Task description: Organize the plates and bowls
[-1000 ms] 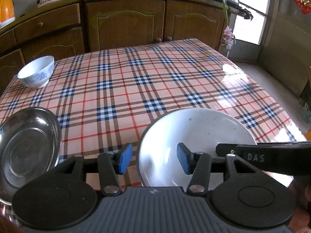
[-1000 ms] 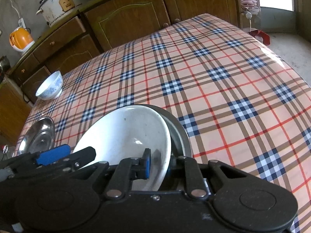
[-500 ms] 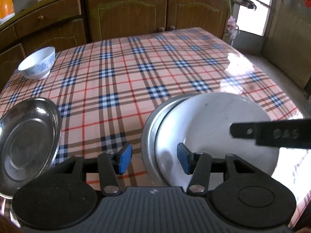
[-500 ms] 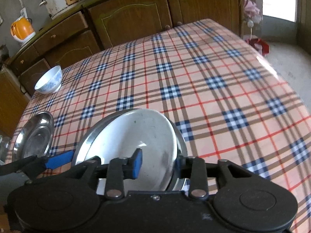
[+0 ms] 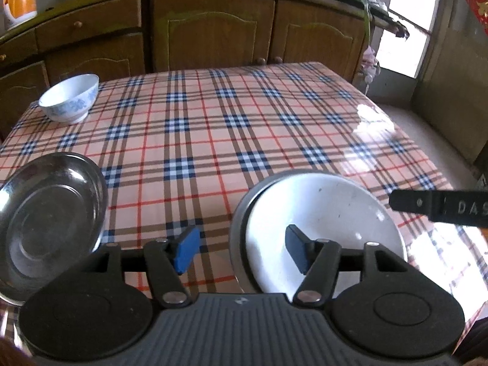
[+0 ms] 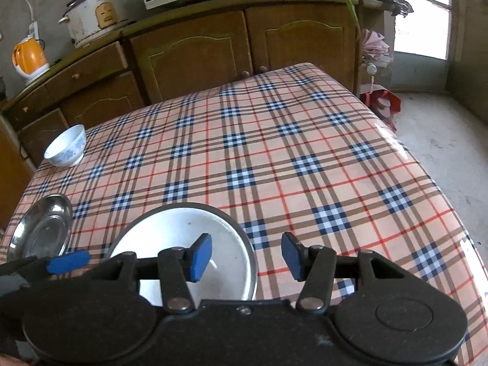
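A white plate (image 5: 332, 216) lies inside a steel plate (image 5: 238, 222) near the front of the checked table (image 5: 213, 140). My left gripper (image 5: 241, 253) hovers over the stack's left rim, its jaws opening, its pads touching nothing. My right gripper (image 6: 247, 256) hangs above the stack's right rim (image 6: 251, 262), jaws also opening, with no grip on the white plate (image 6: 183, 238). A second steel plate (image 5: 48, 222) sits at the front left. A blue-patterned white bowl (image 5: 70, 97) stands at the far left.
Wooden cabinets (image 6: 198, 55) line the wall behind the table, with a rice cooker (image 6: 94, 15) and an orange kettle (image 6: 29, 55) on top. The table's right edge drops to a concrete floor (image 6: 442, 140). Bare cloth lies between the bowl and the plates.
The right gripper let go of the tilted white plate, which now lies flat in the steel plate, then opened wide and rose. The left gripper's jaws have widened.
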Demonstrator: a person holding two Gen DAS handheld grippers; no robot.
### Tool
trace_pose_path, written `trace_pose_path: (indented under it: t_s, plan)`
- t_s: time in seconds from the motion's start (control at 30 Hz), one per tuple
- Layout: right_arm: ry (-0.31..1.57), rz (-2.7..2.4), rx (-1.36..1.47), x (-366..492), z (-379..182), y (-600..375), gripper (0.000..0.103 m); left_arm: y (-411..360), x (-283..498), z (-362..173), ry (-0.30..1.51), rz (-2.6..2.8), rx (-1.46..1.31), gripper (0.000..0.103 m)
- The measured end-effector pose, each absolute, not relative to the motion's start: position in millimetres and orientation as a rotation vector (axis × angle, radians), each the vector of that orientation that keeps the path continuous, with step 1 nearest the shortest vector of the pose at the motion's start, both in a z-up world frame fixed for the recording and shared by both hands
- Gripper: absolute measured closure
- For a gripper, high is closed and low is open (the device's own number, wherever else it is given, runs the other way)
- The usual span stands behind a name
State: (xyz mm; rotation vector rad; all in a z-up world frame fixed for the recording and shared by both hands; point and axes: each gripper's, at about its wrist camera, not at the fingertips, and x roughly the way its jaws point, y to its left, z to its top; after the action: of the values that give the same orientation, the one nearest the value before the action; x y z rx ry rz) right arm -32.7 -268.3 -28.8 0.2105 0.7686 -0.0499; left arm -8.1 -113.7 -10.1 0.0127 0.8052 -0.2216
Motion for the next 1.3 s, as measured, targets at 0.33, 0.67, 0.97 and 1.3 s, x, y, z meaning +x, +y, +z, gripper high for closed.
trace_pose_path:
  t_s: [0.33, 0.67, 0.97, 1.3]
  plan:
    - [0.745, -0.007, 0.201, -39, -18, -249, 0.040, -104, -16, 11, 0.779, -0.189, -0.003, 0.030]
    - [0.727, 0.016, 0.188, -41, -6, -230, 0.040, -91, -24, 26, 0.754, -0.165, -0.027, 0.023]
    - [0.707, 0.052, 0.184, -38, 8, -207, 0.040, -73, -25, 38, 0.733, -0.140, -0.046, 0.021]
    - [0.688, 0.109, 0.162, -27, 22, -173, 0.040, -42, -24, 49, 0.706, -0.092, -0.077, 0.020]
